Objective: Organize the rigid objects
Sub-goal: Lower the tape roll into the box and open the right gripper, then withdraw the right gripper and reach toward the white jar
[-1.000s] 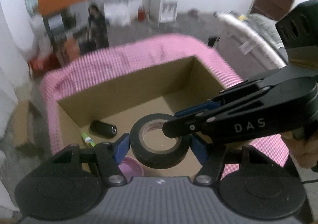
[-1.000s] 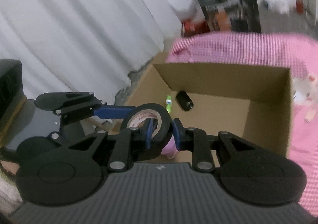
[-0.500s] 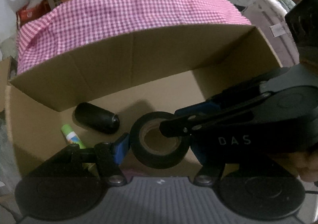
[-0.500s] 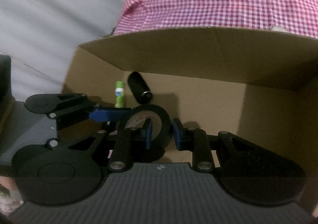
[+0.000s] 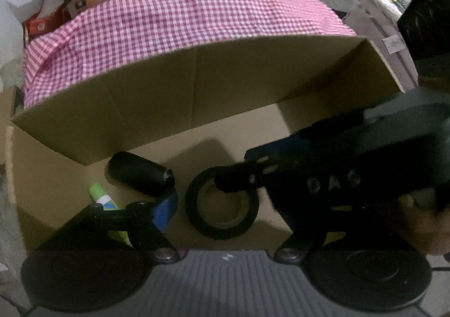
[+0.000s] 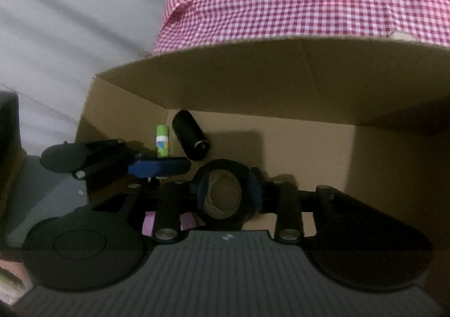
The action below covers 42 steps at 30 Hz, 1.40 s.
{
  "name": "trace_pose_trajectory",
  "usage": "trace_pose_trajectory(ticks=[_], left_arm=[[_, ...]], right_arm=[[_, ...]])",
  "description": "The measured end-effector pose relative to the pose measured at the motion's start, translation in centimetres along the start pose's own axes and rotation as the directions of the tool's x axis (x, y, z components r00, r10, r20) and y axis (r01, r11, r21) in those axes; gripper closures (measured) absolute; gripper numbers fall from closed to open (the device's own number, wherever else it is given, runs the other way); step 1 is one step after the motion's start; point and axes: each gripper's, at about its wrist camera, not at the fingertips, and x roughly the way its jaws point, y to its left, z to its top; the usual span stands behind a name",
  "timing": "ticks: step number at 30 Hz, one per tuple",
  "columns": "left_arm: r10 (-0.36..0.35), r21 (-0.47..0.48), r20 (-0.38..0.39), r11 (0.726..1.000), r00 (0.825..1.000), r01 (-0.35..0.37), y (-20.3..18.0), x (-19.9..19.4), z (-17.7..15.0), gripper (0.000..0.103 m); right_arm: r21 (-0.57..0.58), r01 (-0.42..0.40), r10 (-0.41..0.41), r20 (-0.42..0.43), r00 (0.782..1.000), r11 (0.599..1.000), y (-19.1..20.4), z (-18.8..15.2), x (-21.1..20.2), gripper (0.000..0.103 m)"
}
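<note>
A black tape roll lies flat on the floor of the cardboard box. My left gripper is open, its blue pads apart from the roll. My right gripper reaches in from the right; its pads have spread and sit wide around the tape roll, no longer pinching its wall. A black cylinder and a green glue stick lie at the box's left.
The box stands on a pink checked cloth. A purple lid shows under my right gripper. White curtain hangs left of the table. Boxes and clutter stand on the floor beyond.
Both grippers lowered the tape roll into the box. The roll now lies on the box floor, and both grippers have opened off it.
</note>
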Motion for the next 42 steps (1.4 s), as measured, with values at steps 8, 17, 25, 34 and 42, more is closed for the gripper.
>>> trace_pose_trajectory(ticks=[8, 17, 25, 34, 42], left_arm=[[-0.014, 0.001, 0.127, 1.000, 0.992, 0.014, -0.6, -5.3, -1.6, 0.020], [0.010, 0.017, 0.330, 1.000, 0.944, -0.016, -1.9, -14.7, -5.6, 0.012], [0.021, 0.056, 0.477, 0.997, 0.879, -0.054, -5.0, -20.2, -13.0, 0.007], [0.044, -0.062, 0.520, 0.998, 0.853, -0.013, -4.8, -19.6, -22.0, 0.006], [0.102, -0.148, 0.533, 0.989, 0.840, -0.026, -3.2, -18.3, -26.8, 0.006]], right_arm=[[-0.002, -0.070, 0.069, 0.166, 0.984, 0.998, 1.1, -1.4, -6.0, 0.047], [-0.190, -0.041, 0.122, 0.439, 0.890, 0.981, 6.1, -8.9, -16.6, 0.017], [-0.266, -0.024, 0.171, 0.546, 0.820, 0.964, 8.8, -17.7, -21.8, 0.001], [-0.217, 0.327, -0.145, 0.586, 0.797, 0.920, 11.6, -24.7, -18.5, 0.001], [-0.250, 0.531, -0.279, 0.633, 0.722, 0.809, 15.3, -27.2, -15.0, 0.001]])
